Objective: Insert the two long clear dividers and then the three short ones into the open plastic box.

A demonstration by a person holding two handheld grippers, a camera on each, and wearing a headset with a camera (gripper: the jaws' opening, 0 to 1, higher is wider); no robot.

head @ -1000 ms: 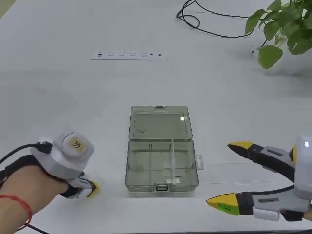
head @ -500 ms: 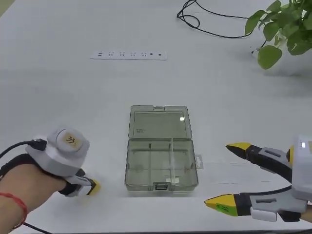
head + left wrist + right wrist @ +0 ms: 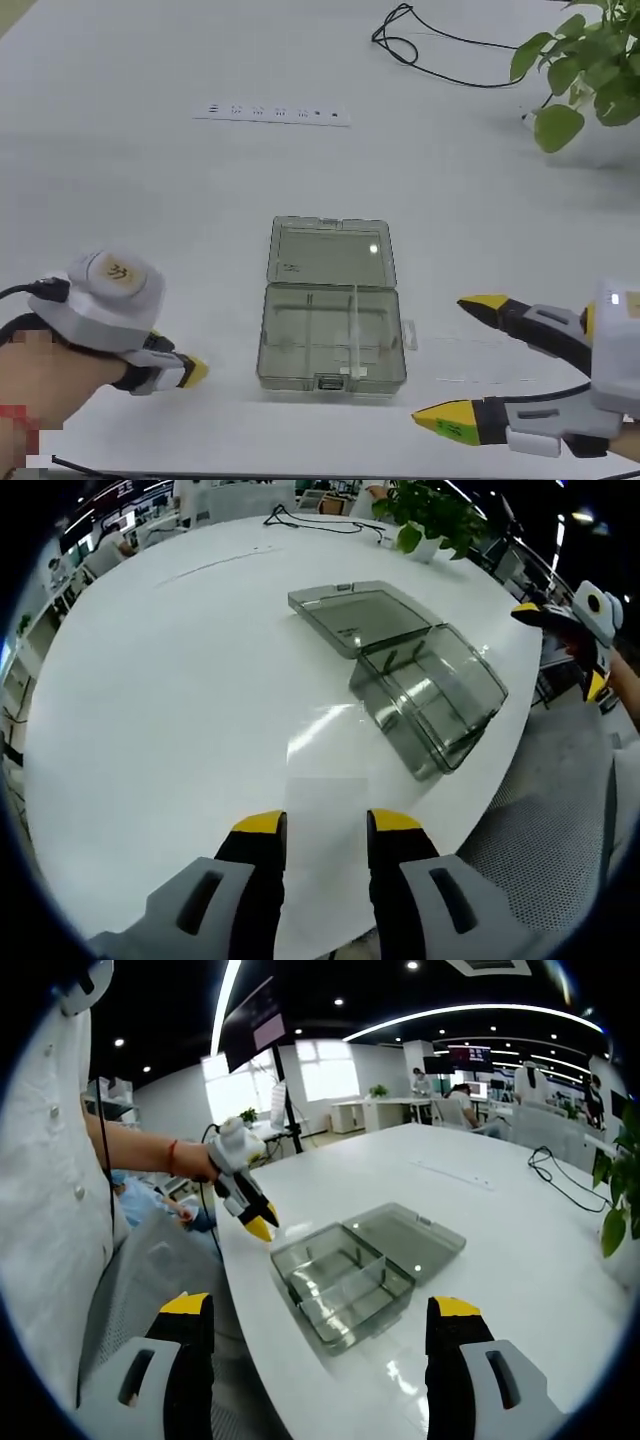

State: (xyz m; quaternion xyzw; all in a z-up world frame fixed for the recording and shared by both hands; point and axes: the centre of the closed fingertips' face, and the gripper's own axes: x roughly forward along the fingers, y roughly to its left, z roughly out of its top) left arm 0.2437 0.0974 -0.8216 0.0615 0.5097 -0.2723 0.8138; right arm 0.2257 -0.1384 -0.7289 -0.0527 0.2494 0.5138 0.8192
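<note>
White worktop point(image 3: 130, 190) runs across an open-plan office, with a white power strip point(image 3: 272, 113) lying flat far back, a black cable point(image 3: 440, 45) looped beyond it and a leafy potted plant point(image 3: 585, 65) at the far right corner. The open plastic box point(image 3: 263, 345) sits near the front edge, about midway between the two tongs and touched by neither. Its lid point(image 3: 330, 255) is folded flat onto the worktop on the far side. One long clear divider point(image 3: 354, 325) stands upright inside the box, running from the hinge side to the front wall, right of the middle. A small clear piece point(image 3: 408, 335) lies just beside the box's right wall; I cannot tell what it is.

The left tongs point(image 3: 192, 372) rest low near the worktop to the left of the box, well apart from it, yellow tips pointing towards it. In the left gripper view the left tongs point(image 3: 326, 825) show the jaws a narrow gap apart with nothing between them. The right tongs point(image 3: 462, 362) hover to the right of the box, released, the jaws spread wide and empty, as the right gripper view point(image 3: 320, 1307) shows too.
</note>
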